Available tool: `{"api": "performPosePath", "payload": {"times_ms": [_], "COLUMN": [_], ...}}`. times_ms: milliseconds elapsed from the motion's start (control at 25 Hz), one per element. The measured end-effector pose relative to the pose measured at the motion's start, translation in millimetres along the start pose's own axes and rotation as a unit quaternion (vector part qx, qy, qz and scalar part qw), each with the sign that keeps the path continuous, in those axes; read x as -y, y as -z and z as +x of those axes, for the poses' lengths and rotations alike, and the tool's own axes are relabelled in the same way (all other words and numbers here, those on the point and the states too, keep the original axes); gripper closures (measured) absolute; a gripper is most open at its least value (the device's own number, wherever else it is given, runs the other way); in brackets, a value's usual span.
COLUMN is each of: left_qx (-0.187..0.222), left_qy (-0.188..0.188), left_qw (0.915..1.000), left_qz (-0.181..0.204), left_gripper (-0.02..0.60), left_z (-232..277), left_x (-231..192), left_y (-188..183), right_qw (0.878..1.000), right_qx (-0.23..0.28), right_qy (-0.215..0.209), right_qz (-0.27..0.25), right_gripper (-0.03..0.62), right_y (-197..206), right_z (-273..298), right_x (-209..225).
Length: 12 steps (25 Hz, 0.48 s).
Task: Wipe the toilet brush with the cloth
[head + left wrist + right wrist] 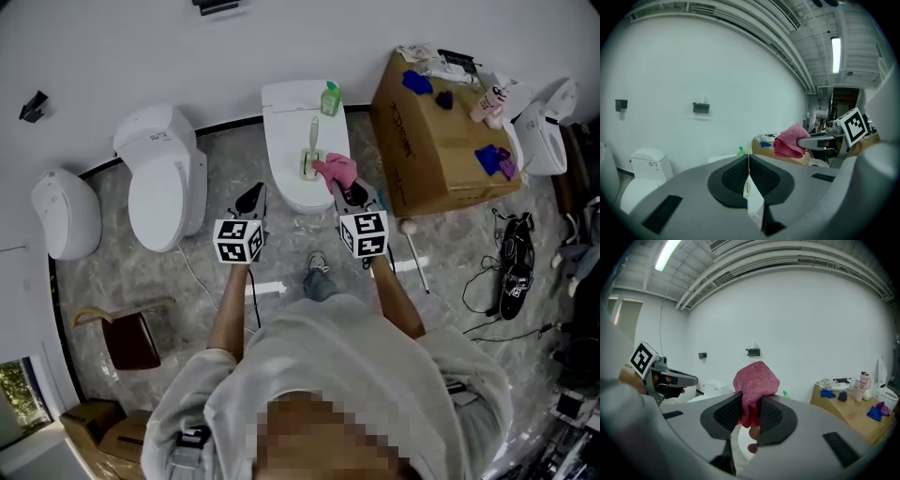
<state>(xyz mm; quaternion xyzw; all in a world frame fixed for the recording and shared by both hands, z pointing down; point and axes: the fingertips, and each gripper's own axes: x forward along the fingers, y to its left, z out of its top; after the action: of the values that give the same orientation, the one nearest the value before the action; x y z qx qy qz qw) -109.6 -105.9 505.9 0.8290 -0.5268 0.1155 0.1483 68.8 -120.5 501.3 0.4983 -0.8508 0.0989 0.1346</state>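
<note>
At toilet lid (286,127): right tongs (750,404) pinch cloth (756,380); left tongs (748,164) pressed together, empty; toilet brush (313,141) head indistinct.

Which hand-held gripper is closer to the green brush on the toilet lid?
Right. The right hand-held gripper, holding the pink cloth, is beside the toilet brush; the left hand-held gripper is farther, lower left.

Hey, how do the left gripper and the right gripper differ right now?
The left gripper has its jaws together with nothing between them; the right gripper is shut on the pink cloth. In the head view the right gripper reaches over the middle white toilet, while the left gripper sits beside it. Both point toward the white wall.
</note>
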Motion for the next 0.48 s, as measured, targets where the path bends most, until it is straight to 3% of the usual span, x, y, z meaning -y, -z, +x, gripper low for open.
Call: {"api": "performPosePath", "payload": {"times_ms": [480], "left_qx": [-0.014], "left_qy": [-0.046], "left_qw": [0.9986], "left_qz": [-0.019], "left_gripper": [0.558], "left_z": [59], "left_x": [-35], "left_y": [-13], "right_qw": [0.999], "right_qx": [-0.021], "right_qy": [-0.049], "right_qz": [0.007], "right_gripper": [0.505], "right_y": [-5], "right_z": [88], "right_x": [36]}}
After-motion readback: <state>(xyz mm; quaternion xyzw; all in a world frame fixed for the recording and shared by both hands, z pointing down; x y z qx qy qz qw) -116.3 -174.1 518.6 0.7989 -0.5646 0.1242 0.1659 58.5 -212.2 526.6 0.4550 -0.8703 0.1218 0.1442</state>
